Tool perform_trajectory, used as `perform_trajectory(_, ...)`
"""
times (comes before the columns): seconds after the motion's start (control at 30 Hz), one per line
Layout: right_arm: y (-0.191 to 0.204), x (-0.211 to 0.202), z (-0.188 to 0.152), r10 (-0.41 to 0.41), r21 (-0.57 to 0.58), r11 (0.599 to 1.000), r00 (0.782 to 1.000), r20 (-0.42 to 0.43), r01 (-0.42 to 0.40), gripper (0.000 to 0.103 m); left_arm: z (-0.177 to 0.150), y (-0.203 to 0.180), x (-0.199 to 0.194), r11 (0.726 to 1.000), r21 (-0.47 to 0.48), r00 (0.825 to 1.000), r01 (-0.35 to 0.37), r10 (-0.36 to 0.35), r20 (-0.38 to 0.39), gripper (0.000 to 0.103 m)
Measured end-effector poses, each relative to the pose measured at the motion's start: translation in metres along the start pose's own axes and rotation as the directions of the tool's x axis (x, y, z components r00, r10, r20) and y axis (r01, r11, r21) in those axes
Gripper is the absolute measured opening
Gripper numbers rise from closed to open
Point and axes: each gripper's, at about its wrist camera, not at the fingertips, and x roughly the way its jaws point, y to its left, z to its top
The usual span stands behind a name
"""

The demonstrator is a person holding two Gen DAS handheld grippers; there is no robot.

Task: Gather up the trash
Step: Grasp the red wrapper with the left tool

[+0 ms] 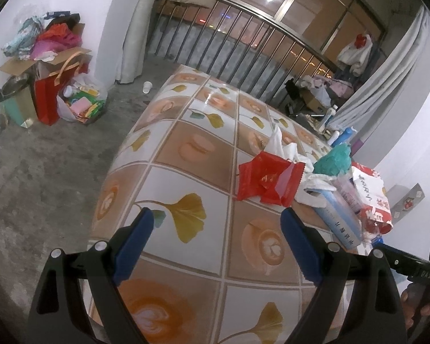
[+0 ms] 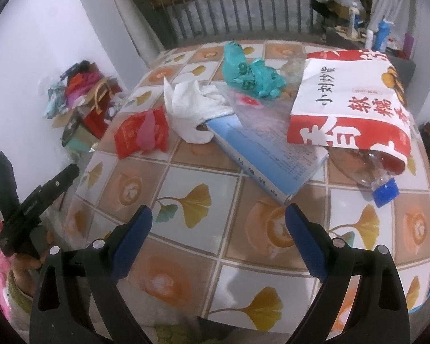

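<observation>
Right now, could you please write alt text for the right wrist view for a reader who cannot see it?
The right hand-held gripper hangs open and empty over a tiled-pattern table strewn with trash: a red wrapper, crumpled white tissue, a teal plastic bag, a blue-and-white box, a red-and-white snack bag and a blue-capped clear bottle.

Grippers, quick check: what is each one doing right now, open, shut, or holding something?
Left gripper: open, empty, above the table.
Right gripper: open, empty, in front of the blue box.
</observation>
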Motion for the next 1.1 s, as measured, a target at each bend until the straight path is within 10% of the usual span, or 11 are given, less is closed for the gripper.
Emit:
perform_trajectory(0.7,-0.026,-0.005,-0.014,-0.013,0.118,0.993,1.000,0.018,0.011,0.082,0.041,-0.009,0.039,0.987,-0.029,0.987,0.160,-0.160,-0.024,0.087)
perform_trajectory(1.1,-0.042,-0.013,-0.019,-0.029,0.160,0.987,0.999,0.026,0.024,0.082,0.044,-0.045,0.111,0.990,0.135,0.991,0.045,-0.028,-0.128,0.046)
